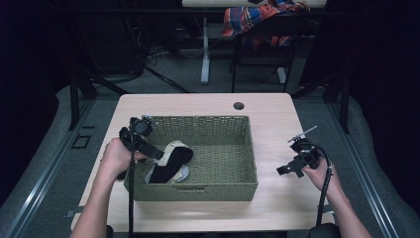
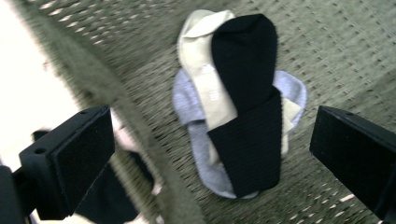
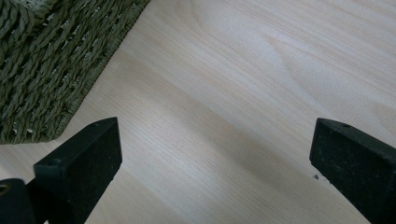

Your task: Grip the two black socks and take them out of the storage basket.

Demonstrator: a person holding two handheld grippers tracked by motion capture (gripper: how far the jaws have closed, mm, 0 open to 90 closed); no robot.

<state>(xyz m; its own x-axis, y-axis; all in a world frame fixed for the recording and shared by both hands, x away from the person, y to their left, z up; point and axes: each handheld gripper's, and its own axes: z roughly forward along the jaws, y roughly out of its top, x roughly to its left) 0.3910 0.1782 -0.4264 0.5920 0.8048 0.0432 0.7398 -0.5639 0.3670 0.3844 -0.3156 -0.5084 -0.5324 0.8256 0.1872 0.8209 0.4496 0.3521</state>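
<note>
An olive woven basket stands in the middle of the pale wooden table. In its left part lies a small heap of socks: a black sock across a cream sock and a grey one. The heap sits close to the basket's left wall. My left gripper reaches over that wall, open, its jaws wide apart above the socks and touching nothing. My right gripper hovers open over bare table right of the basket.
A dark soft thing lies on the table just outside the basket's left wall, under the left hand. A round cable hole is near the table's far edge. Behind the table stands a chair with a plaid cloth.
</note>
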